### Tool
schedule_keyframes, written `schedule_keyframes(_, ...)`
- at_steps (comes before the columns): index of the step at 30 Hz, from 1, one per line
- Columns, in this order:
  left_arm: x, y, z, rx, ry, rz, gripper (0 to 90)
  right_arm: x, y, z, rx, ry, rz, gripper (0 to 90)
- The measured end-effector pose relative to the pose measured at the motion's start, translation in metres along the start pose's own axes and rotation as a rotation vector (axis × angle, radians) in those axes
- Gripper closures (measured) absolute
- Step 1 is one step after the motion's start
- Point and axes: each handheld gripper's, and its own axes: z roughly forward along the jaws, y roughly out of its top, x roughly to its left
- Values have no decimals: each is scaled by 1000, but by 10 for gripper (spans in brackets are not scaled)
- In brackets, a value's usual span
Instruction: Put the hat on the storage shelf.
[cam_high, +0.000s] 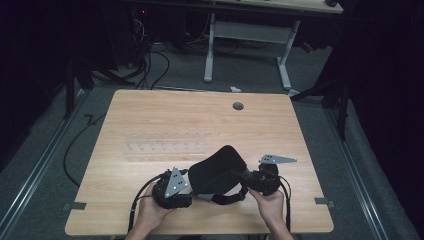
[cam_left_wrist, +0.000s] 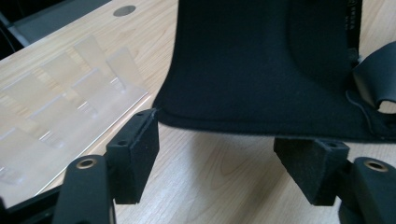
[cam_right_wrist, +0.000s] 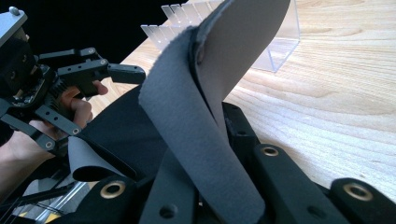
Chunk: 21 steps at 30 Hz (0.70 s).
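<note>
A black fabric pad (cam_high: 217, 167) with a grey underside and a strap lies near the front middle of the wooden table (cam_high: 200, 112). My right gripper (cam_high: 241, 177) comes in from the pad's right and is shut on a folded grey flap of it (cam_right_wrist: 187, 107), which stands up between the jaws. My left gripper (cam_high: 190, 187) sits at the pad's left edge. In the left gripper view its jaws (cam_left_wrist: 224, 154) stand open just short of the pad's hem (cam_left_wrist: 261, 65), with bare wood between the pads.
A clear acrylic rack (cam_high: 165, 147) with upright slots lies on the table just behind the pad, also in the left gripper view (cam_left_wrist: 70, 93). A round cable hole (cam_high: 238, 106) is at the table's far side. Another desk's white legs (cam_high: 285, 65) stand beyond.
</note>
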Motion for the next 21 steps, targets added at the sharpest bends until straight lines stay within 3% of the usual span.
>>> schedule_keyframes(9, 1, 0, 0, 1, 17, 7, 363, 2, 1, 3, 11, 8, 6, 844)
schedule_keyframes(15, 4, 1, 1, 4, 55, 4, 415, 7, 2, 8, 19, 26, 5, 843)
schedule_keyframes(21, 3, 1, 1, 4, 52, 13, 466, 9, 4, 11, 21, 43, 13, 842)
